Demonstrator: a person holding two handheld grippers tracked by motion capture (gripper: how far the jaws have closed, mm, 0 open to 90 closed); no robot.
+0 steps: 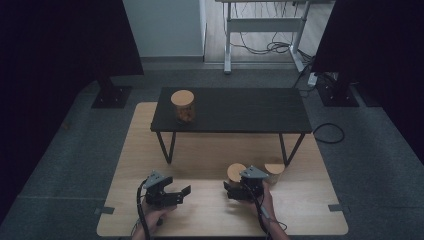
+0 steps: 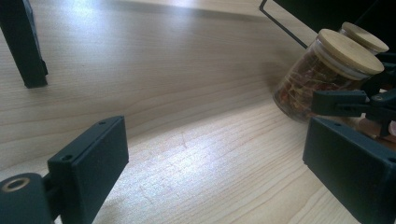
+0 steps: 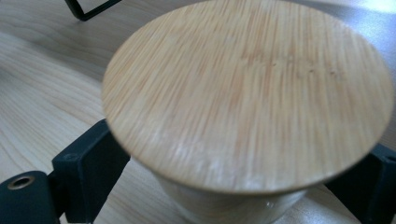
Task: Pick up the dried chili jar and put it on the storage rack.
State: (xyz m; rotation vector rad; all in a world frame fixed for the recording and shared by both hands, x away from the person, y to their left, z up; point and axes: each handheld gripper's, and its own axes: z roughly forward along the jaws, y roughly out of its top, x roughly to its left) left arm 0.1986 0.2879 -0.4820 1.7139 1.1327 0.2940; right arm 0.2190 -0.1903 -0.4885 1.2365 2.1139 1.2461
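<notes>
High view: right gripper [image 1: 236, 191] at near jar [image 1: 236, 173] on wooden table [image 1: 210, 210], for a body grab. Left gripper view: left gripper [image 2: 215, 158] wide open, empty, parked clear. Right gripper view: jaws straddle jar below bamboo lid [image 3: 247, 93]; contact unclear.

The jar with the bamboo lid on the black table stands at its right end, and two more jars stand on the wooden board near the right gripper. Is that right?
Not quite. In the high view the jar on the black table stands at its left end. The other two jars do stand on the wooden board by the right gripper.
</notes>
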